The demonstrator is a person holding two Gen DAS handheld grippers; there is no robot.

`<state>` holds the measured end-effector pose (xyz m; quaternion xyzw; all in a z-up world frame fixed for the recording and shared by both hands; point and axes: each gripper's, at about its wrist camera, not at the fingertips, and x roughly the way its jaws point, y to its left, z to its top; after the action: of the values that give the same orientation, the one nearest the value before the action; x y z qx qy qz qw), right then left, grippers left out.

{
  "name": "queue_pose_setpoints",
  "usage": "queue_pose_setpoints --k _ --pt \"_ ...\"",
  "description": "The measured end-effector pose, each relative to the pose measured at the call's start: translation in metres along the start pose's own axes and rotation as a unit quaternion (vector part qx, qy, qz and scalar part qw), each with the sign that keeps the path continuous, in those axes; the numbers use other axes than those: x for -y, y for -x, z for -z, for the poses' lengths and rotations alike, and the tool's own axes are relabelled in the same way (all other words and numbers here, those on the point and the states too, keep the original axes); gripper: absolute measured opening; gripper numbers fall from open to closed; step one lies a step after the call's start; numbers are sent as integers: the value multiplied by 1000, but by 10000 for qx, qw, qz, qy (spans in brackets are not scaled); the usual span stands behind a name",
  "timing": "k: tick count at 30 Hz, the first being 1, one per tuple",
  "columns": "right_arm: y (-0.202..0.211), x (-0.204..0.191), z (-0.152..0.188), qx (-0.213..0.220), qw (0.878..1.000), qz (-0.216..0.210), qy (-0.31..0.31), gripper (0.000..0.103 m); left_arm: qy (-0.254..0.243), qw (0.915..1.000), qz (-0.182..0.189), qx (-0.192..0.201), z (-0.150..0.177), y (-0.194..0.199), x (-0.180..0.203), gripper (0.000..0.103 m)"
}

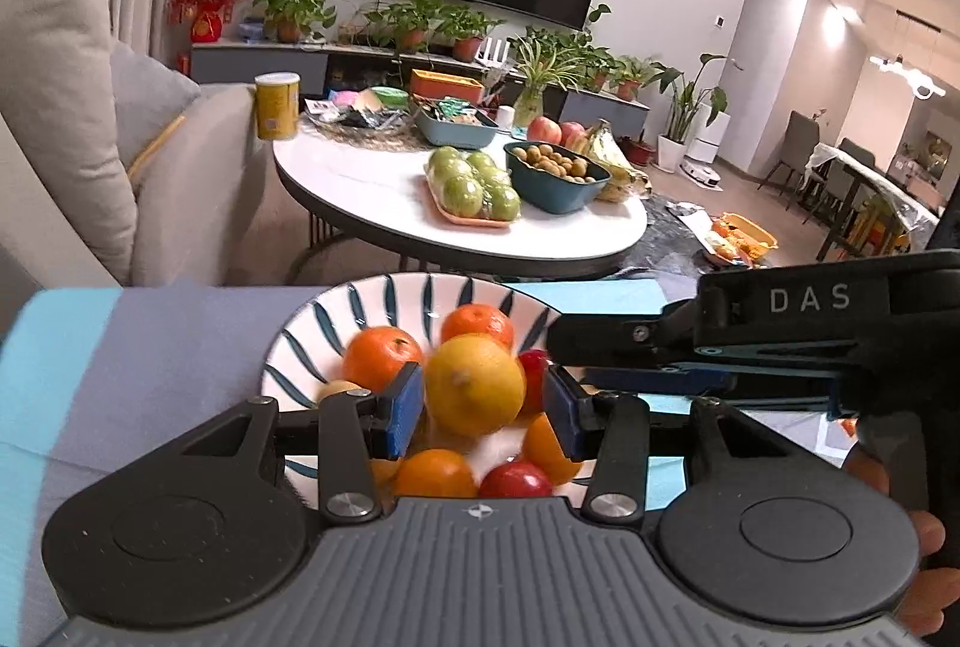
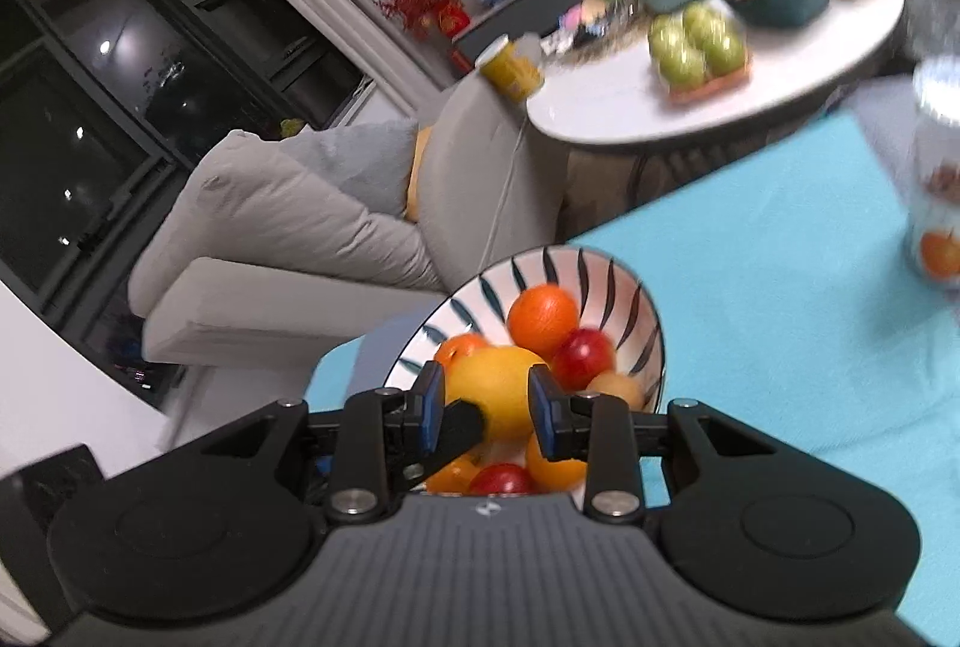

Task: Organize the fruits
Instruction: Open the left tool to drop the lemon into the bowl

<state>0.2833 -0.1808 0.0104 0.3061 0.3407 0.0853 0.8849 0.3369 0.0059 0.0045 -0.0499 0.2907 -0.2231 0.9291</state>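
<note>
A striped white bowl (image 1: 312, 341) sits on a blue and grey cloth and holds oranges, small red fruits and a large yellow-orange fruit (image 1: 474, 386). My left gripper (image 1: 483, 410) is open just above the bowl, its blue pads either side of that large fruit, apart from it. My right gripper (image 2: 487, 410) is open over the same bowl (image 2: 630, 299), pads flanking the large fruit (image 2: 498, 395). The right gripper's body (image 1: 780, 341) reaches in from the right in the left wrist view. A black finger of the other gripper (image 2: 456, 434) crosses in front of the fruit.
A round white table (image 1: 372, 203) behind holds a tray of green apples (image 1: 474, 188), a dark bowl of small brown fruits (image 1: 555, 173), apples, bananas and a yellow can (image 1: 277, 105). A grey sofa (image 1: 90, 119) stands left. A printed cup (image 2: 936, 203) stands on the cloth at right.
</note>
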Motion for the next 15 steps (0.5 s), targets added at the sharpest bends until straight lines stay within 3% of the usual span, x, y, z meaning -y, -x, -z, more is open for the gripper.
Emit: queue_pose_setpoints --k 6,10,15 --pt "14 -6 11 318 9965 476 613 63 -97 9998 -87 174 2 27 -5 52" --pt "29 -6 31 531 9886 870 1112 63 -235 9994 -249 -14 15 39 -6 54" --pt "49 -3 58 785 9839 1058 1212 63 -840 9958 -323 -163 44 57 7 54"
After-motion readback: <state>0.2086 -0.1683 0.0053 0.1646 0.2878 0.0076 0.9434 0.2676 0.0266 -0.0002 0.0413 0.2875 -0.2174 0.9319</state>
